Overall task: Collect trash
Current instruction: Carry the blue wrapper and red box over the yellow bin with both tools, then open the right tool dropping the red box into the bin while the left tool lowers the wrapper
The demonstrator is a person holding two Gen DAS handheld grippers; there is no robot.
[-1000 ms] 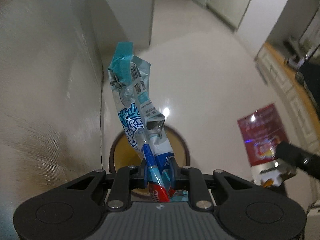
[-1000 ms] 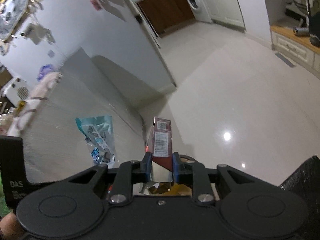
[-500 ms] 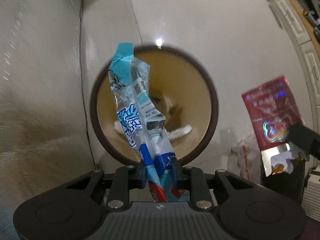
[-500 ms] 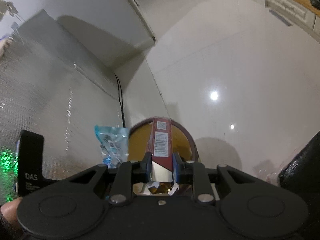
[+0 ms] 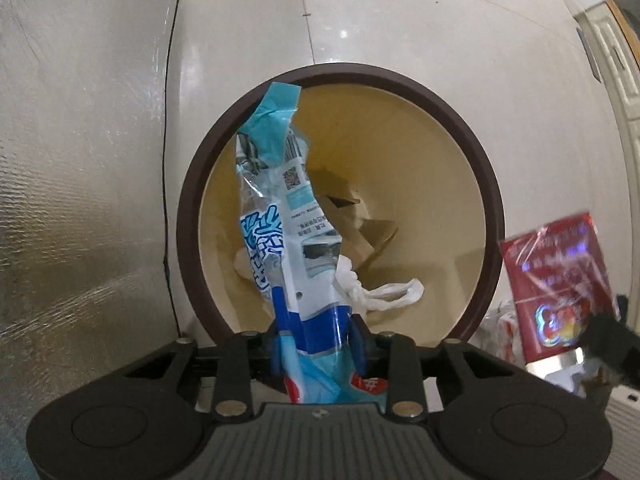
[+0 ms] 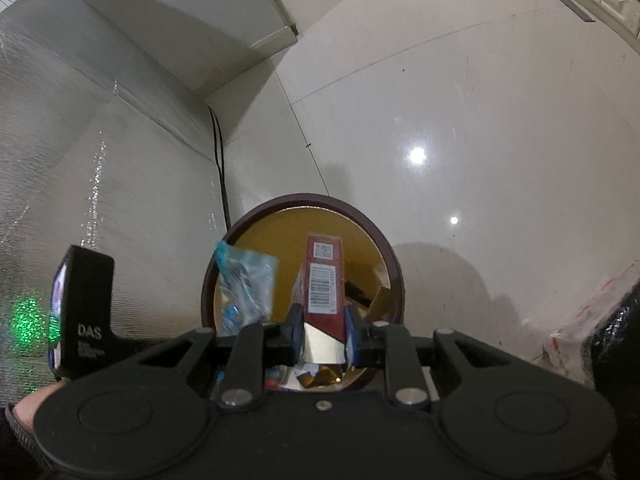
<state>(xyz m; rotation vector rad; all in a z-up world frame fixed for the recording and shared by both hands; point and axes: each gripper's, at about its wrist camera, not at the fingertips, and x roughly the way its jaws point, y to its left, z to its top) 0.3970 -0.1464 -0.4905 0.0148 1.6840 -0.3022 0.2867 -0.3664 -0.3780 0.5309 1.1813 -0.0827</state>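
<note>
Both grippers point steeply down over a round trash bin with a dark brown rim and a pale yellow inside, standing on the glossy white tiled floor.

The left gripper hangs right above the bin mouth. Its jaws are opening, with the lower end of a blue and white plastic wrapper still between them; the left pad lies against the wrapper, while a narrow gap shows on the right side. The wrapper stands up from the jaws, a little crumpled, with a teal strip at its top end reaching the far rim of the bin. To the left of the bin a silvery textured wall panel rises, and a thin black cable runs down along it to the floor.

Inside the bin lie a knotted white scrap of plastic and some brown cardboard pieces.

The right gripper is clamped on a flat red packet, its barcode side facing the camera and a silver edge at the bottom between the jaws. It hangs over the near right edge of the bin. In the left wrist view the same packet shows blurred just right of the bin rim. At the far right a black bag and a clear, red-printed bag sit on the floor close to the bin.
</note>
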